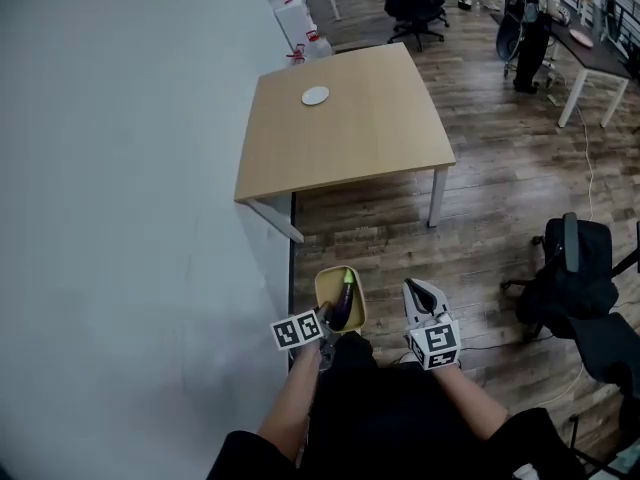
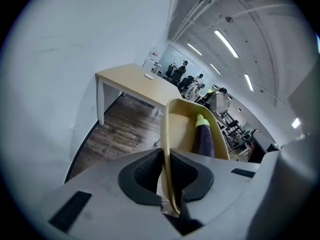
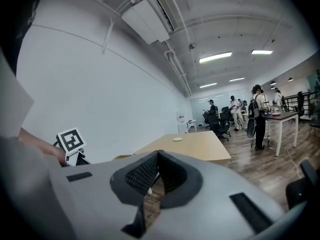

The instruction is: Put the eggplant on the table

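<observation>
A dark purple eggplant (image 1: pixel 343 302) with a green stem lies in a shallow beige bowl (image 1: pixel 326 286) that hangs over the wooden floor just ahead of me. My left gripper (image 1: pixel 328 321) is shut on the bowl's near rim. In the left gripper view the rim (image 2: pixel 168 149) runs between the pads and the eggplant (image 2: pixel 204 137) rests along the bowl's right side. My right gripper (image 1: pixel 419 292) is beside the bowl on the right, shut and empty, and its pads meet at the tips (image 3: pixel 159 155). The light wooden table (image 1: pixel 350 138) stands farther ahead.
A small white disc (image 1: pixel 315 95) lies near the table's far edge. A white wall (image 1: pixel 130 188) runs along the left. On the right stands a black chair (image 1: pixel 575 273). Office chairs (image 1: pixel 415 3), another desk (image 1: pixel 600 53) and people fill the back of the room.
</observation>
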### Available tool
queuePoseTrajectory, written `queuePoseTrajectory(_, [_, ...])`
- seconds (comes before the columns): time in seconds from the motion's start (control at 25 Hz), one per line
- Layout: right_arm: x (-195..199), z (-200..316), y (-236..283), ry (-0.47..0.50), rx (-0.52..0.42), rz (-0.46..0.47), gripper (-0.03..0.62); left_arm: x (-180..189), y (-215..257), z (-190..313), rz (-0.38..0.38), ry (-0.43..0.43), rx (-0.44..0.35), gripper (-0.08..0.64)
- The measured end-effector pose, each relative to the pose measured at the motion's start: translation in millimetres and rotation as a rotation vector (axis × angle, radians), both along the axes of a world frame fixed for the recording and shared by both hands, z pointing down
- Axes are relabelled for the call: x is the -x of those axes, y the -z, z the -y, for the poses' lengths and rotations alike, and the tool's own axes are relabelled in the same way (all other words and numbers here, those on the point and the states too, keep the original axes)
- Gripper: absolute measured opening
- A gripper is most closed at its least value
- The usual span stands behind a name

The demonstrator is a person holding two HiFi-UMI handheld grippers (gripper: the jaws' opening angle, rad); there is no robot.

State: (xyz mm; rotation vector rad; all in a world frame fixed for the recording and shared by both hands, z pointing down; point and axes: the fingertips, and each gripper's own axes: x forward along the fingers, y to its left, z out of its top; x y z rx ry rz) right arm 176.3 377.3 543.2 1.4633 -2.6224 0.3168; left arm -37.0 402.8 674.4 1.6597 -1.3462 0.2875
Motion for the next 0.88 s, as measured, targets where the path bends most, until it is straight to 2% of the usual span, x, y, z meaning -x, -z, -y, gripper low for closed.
queuePoseTrajectory(0.36, [28.5, 34.2, -15.7, 0.030, 0.038, -0.016, 0.060, 20.7, -25.7, 28.3, -0.016, 0.002, 0.050, 0.028])
queuePoseTrajectory(0.64, [72.1, 105.4, -21.1, 0.034, 0.053, -0.026, 0.060, 61.7, -42.8, 99.9, -0.024, -0.008, 0.070, 0.028])
queuePoseTrajectory(0.88, [113.9, 177.1, -29.7, 0.052, 0.072, -0.078, 0.060, 97.5, -57.4, 165.6, -0.021, -0.025, 0.076, 0.028])
